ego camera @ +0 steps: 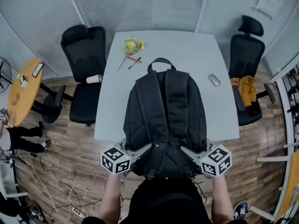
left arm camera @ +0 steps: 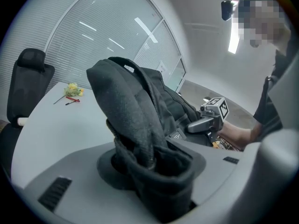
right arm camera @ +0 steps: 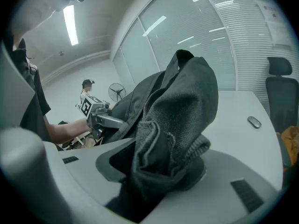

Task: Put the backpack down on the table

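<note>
A black backpack with its straps facing up lies lengthwise over the near half of the white table, its bottom end hanging past the front edge. My left gripper is shut on the fabric of its lower left corner. At the lower right corner, my right gripper is shut on the fabric too. In both gripper views bunched dark cloth fills the gap between the jaws. The top handle points at the far side of the table.
On the table lie a small bunch of yellow flowers, two pens and a computer mouse. Black office chairs stand at both sides. A round wooden table stands at the left, cables on the floor.
</note>
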Action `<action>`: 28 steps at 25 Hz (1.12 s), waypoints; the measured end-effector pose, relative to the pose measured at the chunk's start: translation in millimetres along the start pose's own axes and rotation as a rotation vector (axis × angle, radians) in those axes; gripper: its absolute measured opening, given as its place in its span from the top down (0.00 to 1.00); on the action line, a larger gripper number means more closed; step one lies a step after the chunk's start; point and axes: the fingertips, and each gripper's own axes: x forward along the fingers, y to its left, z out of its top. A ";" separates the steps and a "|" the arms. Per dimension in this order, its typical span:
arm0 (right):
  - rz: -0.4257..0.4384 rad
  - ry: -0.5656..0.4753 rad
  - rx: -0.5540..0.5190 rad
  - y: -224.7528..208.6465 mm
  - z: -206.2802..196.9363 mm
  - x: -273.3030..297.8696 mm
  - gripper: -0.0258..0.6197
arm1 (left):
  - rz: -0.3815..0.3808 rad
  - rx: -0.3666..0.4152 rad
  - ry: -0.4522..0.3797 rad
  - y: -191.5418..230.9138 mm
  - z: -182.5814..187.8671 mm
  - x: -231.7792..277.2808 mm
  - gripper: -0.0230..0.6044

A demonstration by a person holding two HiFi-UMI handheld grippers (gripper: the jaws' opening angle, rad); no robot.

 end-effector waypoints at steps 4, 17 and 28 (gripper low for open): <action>0.028 0.004 -0.005 -22.3 11.8 2.7 0.68 | 0.029 -0.008 -0.001 7.9 13.8 14.7 0.70; 0.124 -0.012 -0.039 -116.6 65.7 11.6 0.68 | 0.144 -0.022 -0.010 38.9 77.3 77.0 0.69; 0.214 0.023 -0.075 -171.2 82.5 23.8 0.68 | 0.242 -0.088 -0.033 55.5 91.9 115.0 0.69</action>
